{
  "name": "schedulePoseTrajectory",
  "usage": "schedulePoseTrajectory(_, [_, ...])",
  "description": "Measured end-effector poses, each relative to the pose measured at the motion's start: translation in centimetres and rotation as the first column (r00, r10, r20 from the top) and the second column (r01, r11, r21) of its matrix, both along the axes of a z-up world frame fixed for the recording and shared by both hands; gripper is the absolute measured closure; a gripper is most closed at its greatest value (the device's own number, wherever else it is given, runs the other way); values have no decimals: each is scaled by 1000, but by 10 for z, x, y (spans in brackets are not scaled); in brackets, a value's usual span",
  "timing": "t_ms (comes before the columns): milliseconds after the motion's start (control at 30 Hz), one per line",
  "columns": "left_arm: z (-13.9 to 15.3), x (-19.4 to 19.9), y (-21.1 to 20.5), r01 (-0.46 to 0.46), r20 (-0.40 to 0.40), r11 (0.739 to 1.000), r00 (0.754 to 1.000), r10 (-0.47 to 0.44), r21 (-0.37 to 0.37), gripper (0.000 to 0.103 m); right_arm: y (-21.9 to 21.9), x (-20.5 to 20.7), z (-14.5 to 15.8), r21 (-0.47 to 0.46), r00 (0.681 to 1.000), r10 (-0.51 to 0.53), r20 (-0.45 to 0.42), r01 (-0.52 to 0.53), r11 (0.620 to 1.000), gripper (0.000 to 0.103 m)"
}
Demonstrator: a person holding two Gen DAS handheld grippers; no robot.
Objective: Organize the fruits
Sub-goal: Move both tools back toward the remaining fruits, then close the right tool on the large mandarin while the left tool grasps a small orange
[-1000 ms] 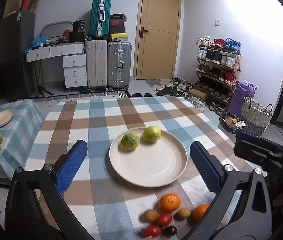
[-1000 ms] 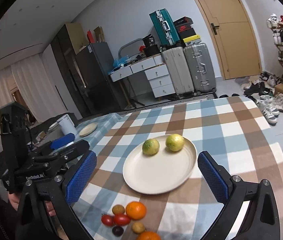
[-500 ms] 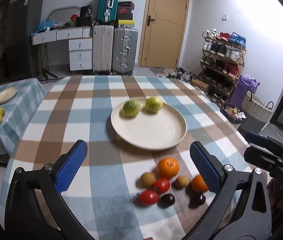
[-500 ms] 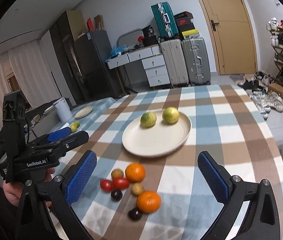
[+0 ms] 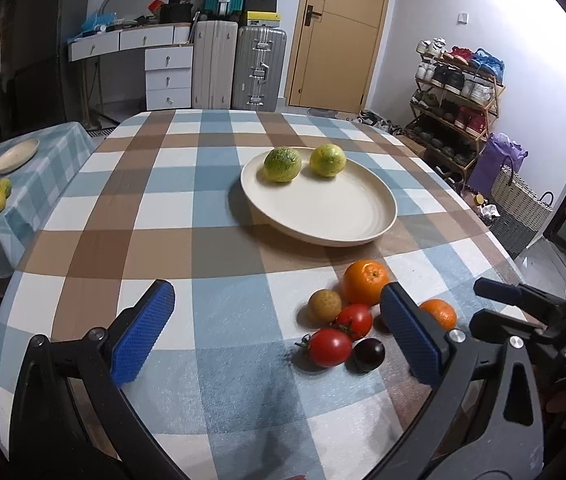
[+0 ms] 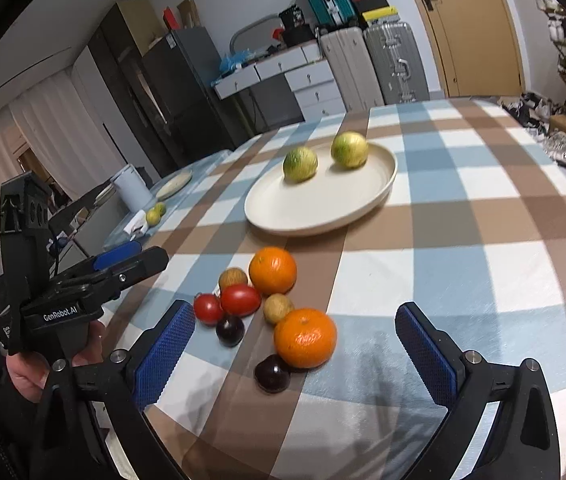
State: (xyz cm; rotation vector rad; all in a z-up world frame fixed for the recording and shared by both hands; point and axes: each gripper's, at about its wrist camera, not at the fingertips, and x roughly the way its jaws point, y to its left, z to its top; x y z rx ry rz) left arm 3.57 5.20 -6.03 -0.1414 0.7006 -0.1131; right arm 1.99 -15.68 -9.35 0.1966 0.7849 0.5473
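Fruit cluster between plate and tongs

On the checked tabletop (image 5: 203, 208), a cream plate (image 5: 323, 216) carries two green-yellow citrus fruits (image 5: 281, 165) on its far side. Nearer lies a loose cluster (image 6: 271, 300): two oranges, two tomatoes, two brownish fruits, two dark ones. The left tongs (image 5: 279, 332) gape wide, the cluster just inside their right pad. The right tongs (image 6: 303, 360) also stand released, with the nearest orange (image 6: 305, 337) between their pads.

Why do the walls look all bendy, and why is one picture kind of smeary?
Left wrist view: the fisheye lens curves the door and darkens the corners, and bright light washes out the upper right. Right wrist view: motion blur smears the plate and green fruits, with the same bending.
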Motion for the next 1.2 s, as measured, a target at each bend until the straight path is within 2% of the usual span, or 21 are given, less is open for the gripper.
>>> schedulePoseTrajectory(267, [-8, 6, 5, -3, -23, 1000, 1000, 2, -10, 1, 5, 6, -16, 13, 999, 14, -51, -14, 1000, 1])
schedulePoseTrajectory(433, [-13, 8, 5, 1, -32, 1000, 999, -1, -18, 1, 4, 9, -22, 14, 997, 7, -75, -6, 1000, 10])
schedulePoseTrajectory(633, [-15, 8, 6, -1, -34, 1000, 999, 1, -19, 1, 6, 14, -28, 15, 995, 11, -104, -10, 1000, 28])
schedulePoseTrajectory(767, [-17, 9, 7, -3, -37, 1000, 999, 3, -21, 1, 5, 16, -31, 20, 993, 10, -119, -8, 1000, 55])
schedulePoseTrajectory(800, [-17, 9, 7, -2, -37, 1000, 999, 2, -22, 1, 4, 16, -32, 19, 993, 7, -121, -4, 1000, 59])
schedulePoseTrajectory(1200, [-16, 24, 1, 17, -48, 1000, 999, -18, -17, 1, -11, 17, -29, 77, 994, -23, -110, 31, 997, 61])
